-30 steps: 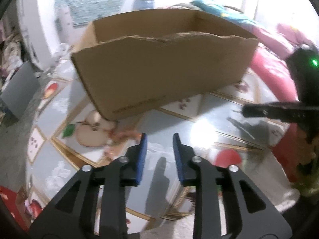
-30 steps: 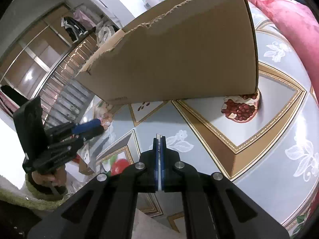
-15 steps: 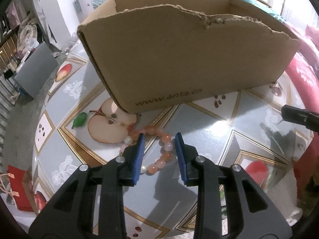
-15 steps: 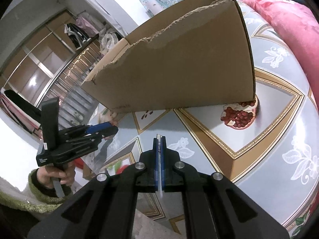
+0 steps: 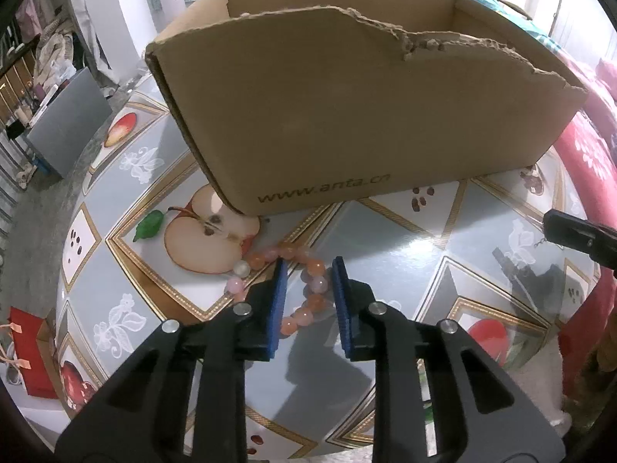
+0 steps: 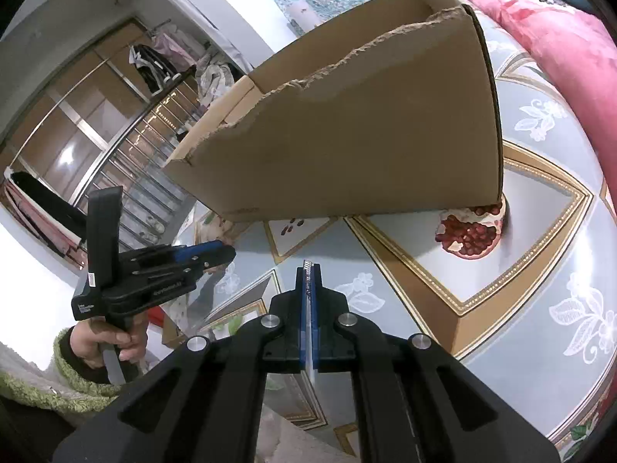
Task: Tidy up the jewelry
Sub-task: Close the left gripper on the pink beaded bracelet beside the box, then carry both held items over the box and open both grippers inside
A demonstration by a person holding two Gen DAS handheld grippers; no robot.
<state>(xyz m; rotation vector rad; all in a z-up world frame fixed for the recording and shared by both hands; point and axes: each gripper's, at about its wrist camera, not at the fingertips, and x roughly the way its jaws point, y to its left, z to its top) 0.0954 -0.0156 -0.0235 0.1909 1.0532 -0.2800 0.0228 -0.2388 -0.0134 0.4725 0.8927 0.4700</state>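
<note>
1. The bead bracelet (image 5: 308,293) lies loose on the surface (image 5: 405,243), just ahead of my left tool (image 5: 308,281) and near the front corner of the cardboard box (image 5: 366,115)
2. I judge it light, with hard, smooth, round beads on a limp string, so it will sag and may roll or slip out of a flat pinch
3. I would take it across one strand, two or three beads deep between the pads, not by a single bead
4. My left tool stands narrow and has just been closing; the bracelet's right side sits in the gap, but the pads (image 5: 278,301) are not yet pressing it
5. My right tool (image 6: 307,270) is fully closed with nothing between the pads, held off to the side above the surface, well apart from the bracelet
</note>
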